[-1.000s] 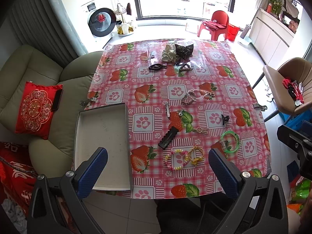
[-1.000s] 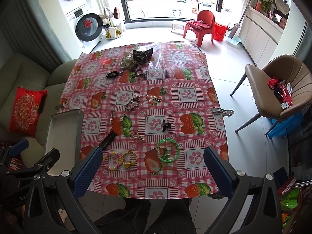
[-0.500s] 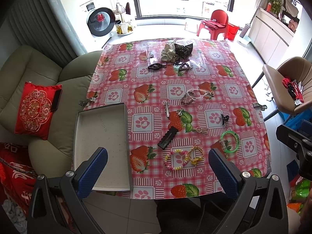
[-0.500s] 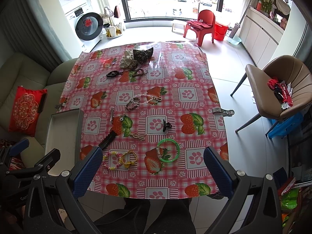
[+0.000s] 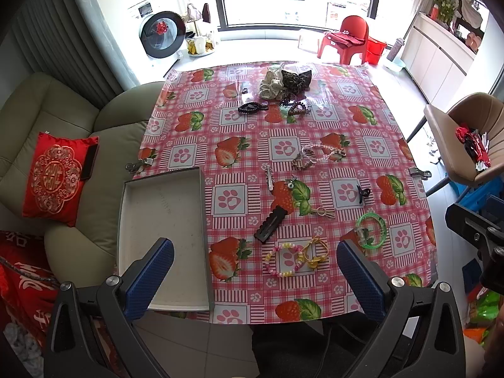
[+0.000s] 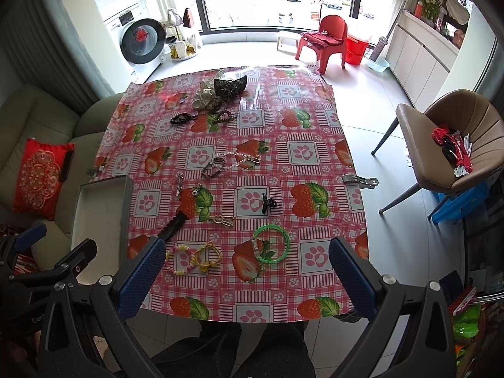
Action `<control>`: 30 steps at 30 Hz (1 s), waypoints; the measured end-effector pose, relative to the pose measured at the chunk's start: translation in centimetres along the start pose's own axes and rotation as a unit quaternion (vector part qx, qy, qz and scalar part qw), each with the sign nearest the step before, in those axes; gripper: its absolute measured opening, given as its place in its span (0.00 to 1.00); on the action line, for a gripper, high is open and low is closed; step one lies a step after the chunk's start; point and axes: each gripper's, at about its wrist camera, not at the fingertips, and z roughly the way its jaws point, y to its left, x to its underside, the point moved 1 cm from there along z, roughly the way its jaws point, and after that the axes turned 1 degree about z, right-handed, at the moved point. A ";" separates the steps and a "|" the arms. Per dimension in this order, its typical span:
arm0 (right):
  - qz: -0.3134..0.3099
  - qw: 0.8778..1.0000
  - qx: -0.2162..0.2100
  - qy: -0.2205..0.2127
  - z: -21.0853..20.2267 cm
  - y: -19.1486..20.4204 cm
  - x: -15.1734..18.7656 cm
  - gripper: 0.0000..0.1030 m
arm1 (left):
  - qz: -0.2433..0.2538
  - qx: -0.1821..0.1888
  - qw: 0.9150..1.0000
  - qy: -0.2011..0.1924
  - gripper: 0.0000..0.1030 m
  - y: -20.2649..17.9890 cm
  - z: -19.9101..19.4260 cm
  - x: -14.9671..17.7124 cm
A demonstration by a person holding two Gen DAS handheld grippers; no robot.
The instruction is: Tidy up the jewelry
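Both your left gripper (image 5: 253, 271) and right gripper (image 6: 247, 266) gape empty above the green bangle (image 6: 272, 243), beaded bracelet (image 6: 179, 260) and white tray (image 5: 163, 230); no writing reads clearly.

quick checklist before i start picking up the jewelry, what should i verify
1. Left gripper open and holding nothing: ok, fingers wide apart.
2. Right gripper open and holding nothing: ok.
3. Tray ready to receive: ok, it sits at the table's left near edge with nothing visible inside.
4. Nearest pieces reachable and separate: partly ok. The green bangle lies alone; the beaded bracelet and yellow hair tie touch or overlap, so one may drag the other.
5. Black hair clip clear of neighbours: ok.
6. Far pile of scrunchies: cannot tell how many items, they overlap.
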 end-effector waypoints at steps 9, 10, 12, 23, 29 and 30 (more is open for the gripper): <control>0.000 1.000 0.001 0.001 0.1 0.1 0.0 1.00 | 0.000 0.000 1.000 0.001 1.00 -0.1 0.0 -0.1; 0.000 1.000 0.001 0.002 0.2 0.1 0.1 1.00 | 0.000 0.000 1.000 0.001 1.00 -0.1 0.1 -0.1; 0.001 1.000 0.001 0.003 0.1 0.1 0.1 1.00 | 0.001 0.000 1.000 0.002 1.00 -0.1 0.1 -0.1; 0.041 0.999 -0.001 0.034 1.8 -0.6 1.5 1.00 | 0.010 -0.001 0.999 0.036 1.00 2.2 3.3 -0.4; 0.078 0.994 0.016 0.070 4.2 -1.0 3.6 1.00 | 0.049 0.001 0.997 0.058 1.00 3.0 6.6 0.1; 0.085 0.993 0.020 0.077 4.7 -1.2 4.1 1.00 | 0.059 0.010 0.996 0.064 1.00 3.0 7.4 0.0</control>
